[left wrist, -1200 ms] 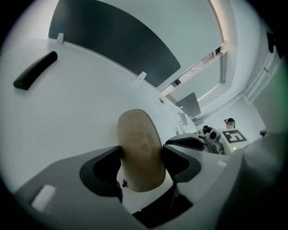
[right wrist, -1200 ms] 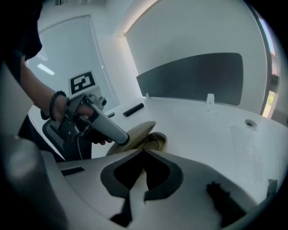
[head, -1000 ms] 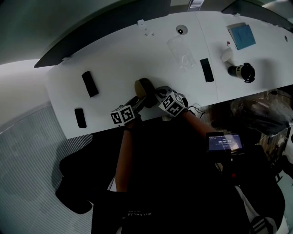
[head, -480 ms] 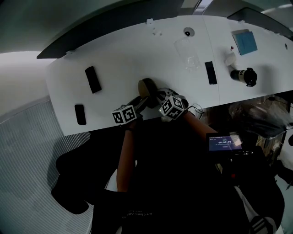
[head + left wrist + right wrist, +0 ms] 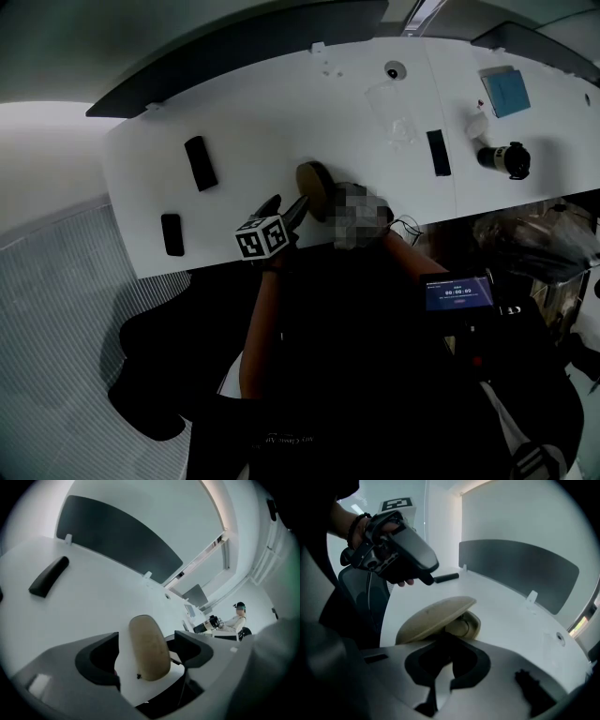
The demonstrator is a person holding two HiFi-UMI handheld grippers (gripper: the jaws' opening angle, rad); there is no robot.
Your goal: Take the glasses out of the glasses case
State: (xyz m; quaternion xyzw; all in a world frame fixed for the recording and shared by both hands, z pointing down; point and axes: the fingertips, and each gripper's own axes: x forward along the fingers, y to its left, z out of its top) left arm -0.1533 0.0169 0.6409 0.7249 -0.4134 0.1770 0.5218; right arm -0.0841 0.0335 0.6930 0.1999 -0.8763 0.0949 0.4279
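A tan glasses case (image 5: 312, 185) lies near the table's front edge. Its lid (image 5: 436, 613) stands part-way up, and the dark glasses (image 5: 461, 626) show inside, under it. My left gripper (image 5: 146, 639) straddles the raised lid (image 5: 147, 654). Its jaws are opening, with a gap on each side of the lid, so the pads do not press on it. In the head view, the left gripper (image 5: 286, 211) sits just left of the case. My right gripper (image 5: 446, 644) is shut, its tips at the case's near edge, low under the lid.
On the white table (image 5: 253, 122) lie black oblong items (image 5: 199, 162) (image 5: 172, 233) (image 5: 437, 152), a clear plastic bag (image 5: 394, 112), a blue pad (image 5: 507, 94) and a black cylinder (image 5: 506, 159). A dark partition (image 5: 520, 566) runs along the far edge.
The left gripper has lifted and drawn slightly back from the case, and its jaws have spread wider. The right gripper stays at the case.
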